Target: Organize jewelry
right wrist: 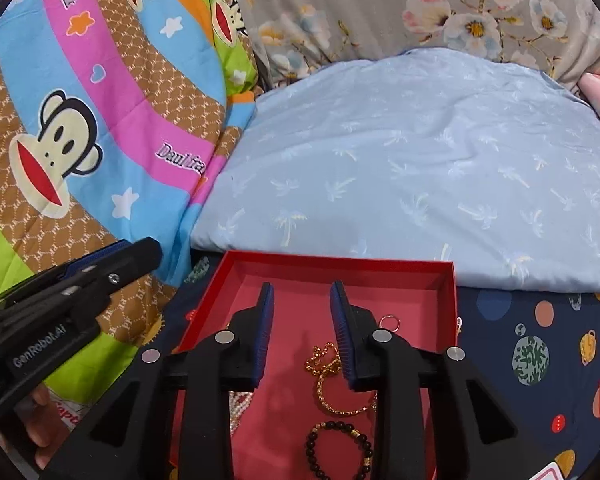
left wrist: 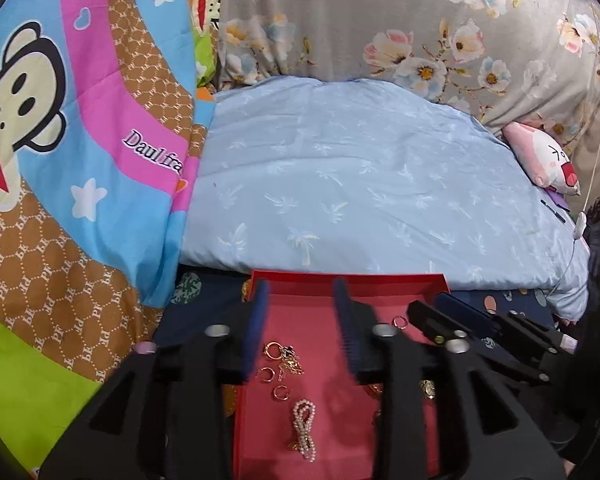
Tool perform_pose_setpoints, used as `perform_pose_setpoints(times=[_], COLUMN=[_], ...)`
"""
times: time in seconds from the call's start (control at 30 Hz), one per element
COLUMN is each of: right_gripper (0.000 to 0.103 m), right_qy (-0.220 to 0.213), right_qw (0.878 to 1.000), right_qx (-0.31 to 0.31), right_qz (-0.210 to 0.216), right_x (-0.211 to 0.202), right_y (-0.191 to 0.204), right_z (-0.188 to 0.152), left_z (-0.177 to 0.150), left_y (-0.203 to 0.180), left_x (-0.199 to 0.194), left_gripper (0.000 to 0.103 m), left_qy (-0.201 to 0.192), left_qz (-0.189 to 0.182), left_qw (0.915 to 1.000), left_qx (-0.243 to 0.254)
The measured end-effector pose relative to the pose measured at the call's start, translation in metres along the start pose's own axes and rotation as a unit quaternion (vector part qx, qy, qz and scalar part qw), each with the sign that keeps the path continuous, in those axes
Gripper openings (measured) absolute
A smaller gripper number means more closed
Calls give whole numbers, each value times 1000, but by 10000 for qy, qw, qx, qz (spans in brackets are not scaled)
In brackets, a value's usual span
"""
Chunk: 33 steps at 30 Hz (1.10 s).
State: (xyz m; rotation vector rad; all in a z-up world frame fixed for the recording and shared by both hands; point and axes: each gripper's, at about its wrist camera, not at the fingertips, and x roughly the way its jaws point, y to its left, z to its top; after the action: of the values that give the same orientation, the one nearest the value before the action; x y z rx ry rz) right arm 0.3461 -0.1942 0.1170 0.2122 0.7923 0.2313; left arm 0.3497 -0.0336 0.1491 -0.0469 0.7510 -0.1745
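Note:
A shallow red tray [left wrist: 380, 280] with a pink floor lies on the bed and holds loose jewelry. In the left wrist view I see gold rings and a gold chain tangle [left wrist: 286, 360], a pearl bracelet [left wrist: 304, 428] and a small hoop [left wrist: 400, 322]. My left gripper [left wrist: 302, 292] hovers open over the tray's left half, nothing between its blue pads. In the right wrist view a gold chain [right wrist: 328, 380], a black bead bracelet [right wrist: 338, 452] and a thin hoop [right wrist: 390, 322] lie on the tray [right wrist: 448, 300]. My right gripper [right wrist: 302, 292] is open above them, empty.
A light blue pillow [left wrist: 360, 184] lies just behind the tray. A cartoon monkey quilt [left wrist: 80, 140] rises on the left, a floral blanket [left wrist: 420, 32] at the back, a pink plush [left wrist: 548, 160] at the right. The tray sits on a dark planet-print sheet [right wrist: 540, 360].

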Motion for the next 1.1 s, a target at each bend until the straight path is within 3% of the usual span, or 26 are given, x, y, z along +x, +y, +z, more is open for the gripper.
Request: perform_pose_setpoints(times=[0.13,0.3,0.43,0.7,0.87,1.0,1.1], right_gripper=[38,42,45,51,64,70,74], right_qy=[-301,-582,-705,-567,-584,-543,-513], right_qw=[9992,9976,9974,9977,9953,9942,9936], right_qx=[111,181,142,-27,-260,-313,-253], right_qz=[220,319,88,-380,-723,-879,-973], right_x=[-36,-86,-117,-142,-151,-157,-161], right_y=[0,-2,-2,14,30,35,34], right_z=[-2,-26,-58,-111,-132,-143,-148], left_z=[-3,-23,-49,-100,-120,-131,-139], left_y=[2,9,10,-16,-26,-28,-30], left_x=[-20,-57,-77,-100,-108,-114,-116], left_gripper=[40,44,46,46,47,57,58], left_qy=[-164,-277,-251,83,217,251,250], left_qz=[10,-70,3,238,238,303,364], left_qw=[9999,9996,9997,9995,9993,9990,9988], left_qx=[26,-43,-62,198,214,200,227])
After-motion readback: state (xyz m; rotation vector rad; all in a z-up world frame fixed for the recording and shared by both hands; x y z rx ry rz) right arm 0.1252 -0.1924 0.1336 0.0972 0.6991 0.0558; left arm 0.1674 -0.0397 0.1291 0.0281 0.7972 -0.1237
